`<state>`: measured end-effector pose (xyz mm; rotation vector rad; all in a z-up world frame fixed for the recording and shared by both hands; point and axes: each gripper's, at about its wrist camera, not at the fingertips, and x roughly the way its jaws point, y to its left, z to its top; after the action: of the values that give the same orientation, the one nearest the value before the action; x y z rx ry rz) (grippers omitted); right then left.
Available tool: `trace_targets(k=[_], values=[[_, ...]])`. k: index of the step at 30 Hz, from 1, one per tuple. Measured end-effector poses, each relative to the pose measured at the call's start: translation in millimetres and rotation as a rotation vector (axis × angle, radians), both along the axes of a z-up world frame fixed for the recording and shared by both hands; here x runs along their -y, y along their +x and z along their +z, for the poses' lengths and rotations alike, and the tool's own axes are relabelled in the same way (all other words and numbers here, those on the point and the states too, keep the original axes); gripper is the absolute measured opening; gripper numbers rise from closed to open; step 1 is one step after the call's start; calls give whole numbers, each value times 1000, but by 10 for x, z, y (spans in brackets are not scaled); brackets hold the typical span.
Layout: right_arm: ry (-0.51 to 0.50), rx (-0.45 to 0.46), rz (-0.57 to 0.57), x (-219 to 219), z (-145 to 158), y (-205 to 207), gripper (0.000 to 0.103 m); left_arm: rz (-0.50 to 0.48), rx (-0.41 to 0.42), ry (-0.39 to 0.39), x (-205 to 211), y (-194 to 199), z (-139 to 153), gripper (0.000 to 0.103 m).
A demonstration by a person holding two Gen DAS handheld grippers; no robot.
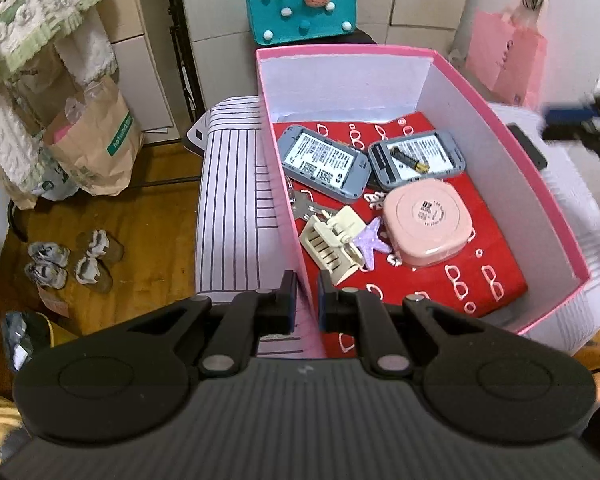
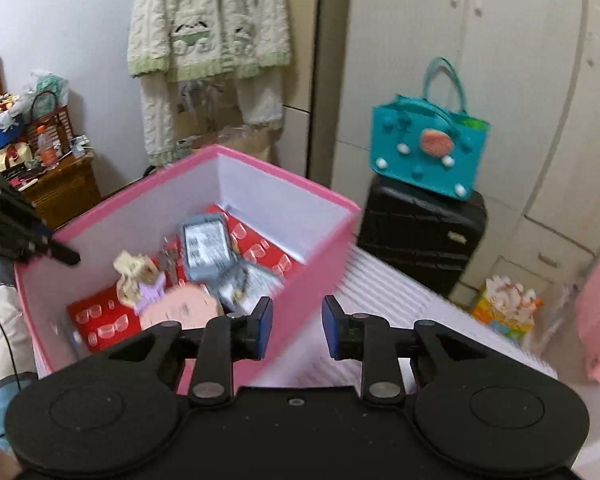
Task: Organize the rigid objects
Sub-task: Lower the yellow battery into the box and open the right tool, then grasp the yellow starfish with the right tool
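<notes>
Left gripper [image 1: 305, 300] pinches the pink box [image 1: 548, 184] wall. Right gripper [image 2: 297, 330] jaws apart, empty, over box's near wall.

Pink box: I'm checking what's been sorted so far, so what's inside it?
The pink box holds two grey devices, a pink round case, a cream hair claw, a purple star and keys on a red sheet. Anything beneath that sheet is hidden.

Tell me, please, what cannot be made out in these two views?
- Left wrist view: right tool is blurred and cut by the frame edge, jaws unreadable.
- Right wrist view: items in the pink box are motion-blurred.
- Left wrist view: keys lie partly behind the box wall.
</notes>
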<state>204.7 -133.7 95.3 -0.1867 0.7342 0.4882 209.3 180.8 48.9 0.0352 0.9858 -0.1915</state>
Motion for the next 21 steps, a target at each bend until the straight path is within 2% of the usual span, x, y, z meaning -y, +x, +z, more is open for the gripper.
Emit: trace_targets(k=[5, 10, 13, 16, 18, 21], values=[[-68, 31, -36, 358, -272, -227, 42, 21, 1, -9, -3, 6, -2, 9], [-19, -22, -12, 559, -598, -247, 43, 34, 6, 34, 81, 5, -1, 9], [17, -48, 9, 589, -763, -211, 48, 42, 8, 48, 110, -4, 2, 9], [59, -60, 25, 582, -883, -126, 60, 48, 8, 52, 117, -8, 0, 9], [52, -61, 23, 559, -941, -88, 61, 55, 4, 40, 102, -3, 5, 9], [-9, -1, 31, 469, -989, -66, 61, 54, 2, 21, 65, 7, 26, 9]])
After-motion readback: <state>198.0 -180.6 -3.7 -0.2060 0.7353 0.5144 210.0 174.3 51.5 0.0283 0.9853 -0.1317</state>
